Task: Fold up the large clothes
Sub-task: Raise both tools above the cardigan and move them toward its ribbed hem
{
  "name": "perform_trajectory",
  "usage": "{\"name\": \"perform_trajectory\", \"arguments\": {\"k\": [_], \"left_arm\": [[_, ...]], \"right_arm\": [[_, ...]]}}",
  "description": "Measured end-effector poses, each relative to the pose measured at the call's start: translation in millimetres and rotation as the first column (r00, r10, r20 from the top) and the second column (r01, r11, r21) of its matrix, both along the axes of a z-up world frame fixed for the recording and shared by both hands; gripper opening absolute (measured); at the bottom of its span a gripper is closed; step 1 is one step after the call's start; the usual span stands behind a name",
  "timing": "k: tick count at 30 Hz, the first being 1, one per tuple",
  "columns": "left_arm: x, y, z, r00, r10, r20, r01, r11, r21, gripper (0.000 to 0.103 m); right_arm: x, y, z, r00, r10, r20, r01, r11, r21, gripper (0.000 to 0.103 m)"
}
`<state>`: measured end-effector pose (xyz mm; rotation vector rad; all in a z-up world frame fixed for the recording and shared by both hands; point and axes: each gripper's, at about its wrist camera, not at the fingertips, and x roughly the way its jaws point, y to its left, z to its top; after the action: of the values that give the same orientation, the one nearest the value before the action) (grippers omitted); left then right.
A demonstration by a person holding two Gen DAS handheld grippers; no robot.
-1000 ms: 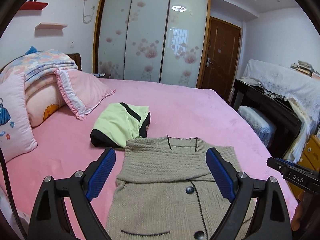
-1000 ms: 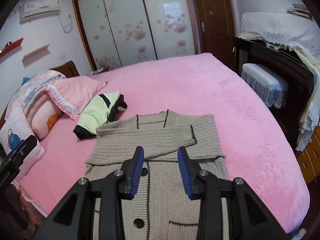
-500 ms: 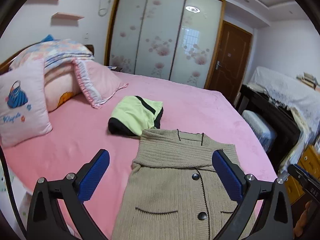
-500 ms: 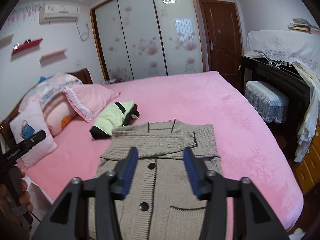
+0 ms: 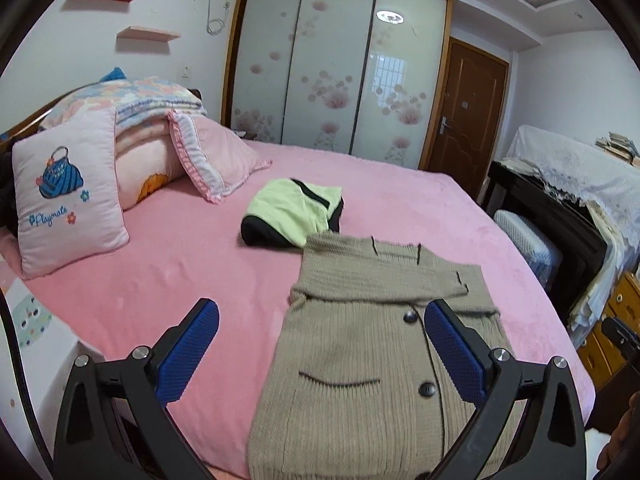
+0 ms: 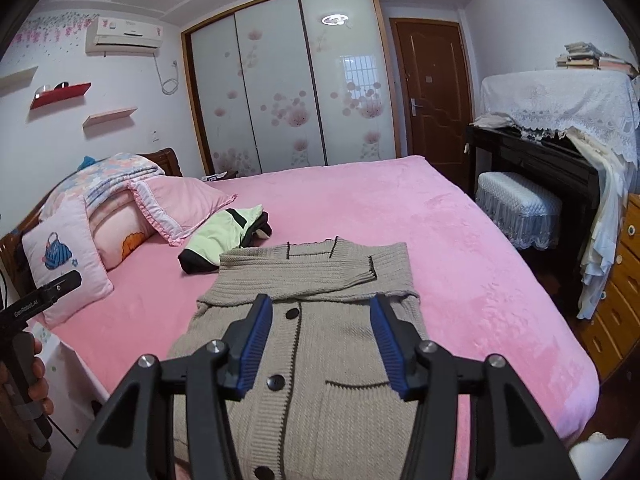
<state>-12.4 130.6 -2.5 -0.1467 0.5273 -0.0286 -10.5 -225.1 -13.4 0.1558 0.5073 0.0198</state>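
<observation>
The beige cardigan (image 6: 304, 344) lies along the near edge of the pink bed (image 6: 460, 248), sleeves already crossed over its chest, so the hem-to-collar fold seems next: both grippers must reach the hem. The left gripper (image 5: 320, 354) gapes wide and the right gripper (image 6: 320, 344) half open, both empty. A folded green garment (image 5: 292, 212) lies just behind the collar, pillows (image 5: 72, 196) at the head end, and a wardrobe (image 6: 288, 100) beyond the bed.

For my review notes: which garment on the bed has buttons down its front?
The beige knitted cardigan at the bed's near edge; the green and black garment behind it shows none.

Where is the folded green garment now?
In both views the green garment lies on the pink bed, touching the beige cardigan's far left corner, near the pillows.
</observation>
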Motion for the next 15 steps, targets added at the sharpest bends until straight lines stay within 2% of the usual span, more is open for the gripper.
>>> {"name": "perform_trajectory", "arguments": {"k": [11, 15], "left_arm": [[-4.0, -13.5, -92.3, 0.979, -0.028, -0.203, 0.035, 0.999, 0.032, 0.102], [-7.4, -19.4, -111.5, 0.973, -0.038, -0.227, 0.048, 0.998, 0.038, 0.102]], "right_arm": [[-30.3, -3.0, -50.5, 0.999, 0.035, -0.042, -0.036, 0.999, -0.023, 0.051], [-31.2, -7.4, -69.2, 0.995, 0.038, -0.09, -0.038, 0.999, -0.008, 0.051]]}}
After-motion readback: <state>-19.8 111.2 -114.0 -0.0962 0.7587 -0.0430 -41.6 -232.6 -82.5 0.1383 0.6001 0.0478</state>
